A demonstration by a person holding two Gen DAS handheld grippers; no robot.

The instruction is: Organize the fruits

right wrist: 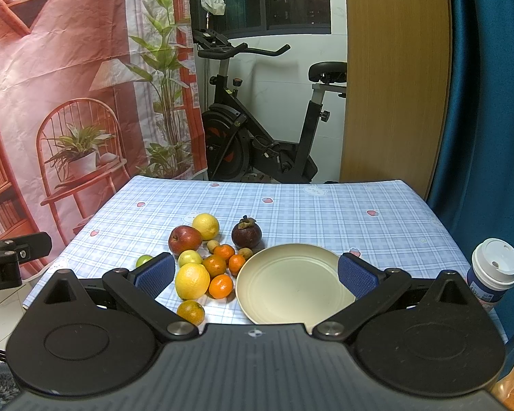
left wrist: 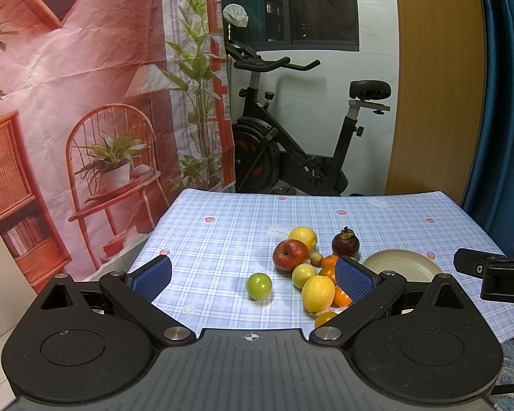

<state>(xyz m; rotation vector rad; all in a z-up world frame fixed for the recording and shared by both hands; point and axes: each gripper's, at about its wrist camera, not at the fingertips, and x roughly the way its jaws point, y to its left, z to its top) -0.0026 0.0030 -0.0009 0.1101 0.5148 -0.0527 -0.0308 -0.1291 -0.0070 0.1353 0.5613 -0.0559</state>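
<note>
Tools spread wide and empty, left tool (left wrist: 253, 275) and right tool (right wrist: 257, 272) both short of the fruit, which sits loose on the table (right wrist: 325, 212) left of the bare plate (right wrist: 291, 284). Risk of rolling: round pieces touching, easily nudged off. Counted outward from plate: five oranges, two lemons, two green fruits, two small brown ones, one apple (right wrist: 184, 238), one mangosteen (right wrist: 246, 234).
</note>
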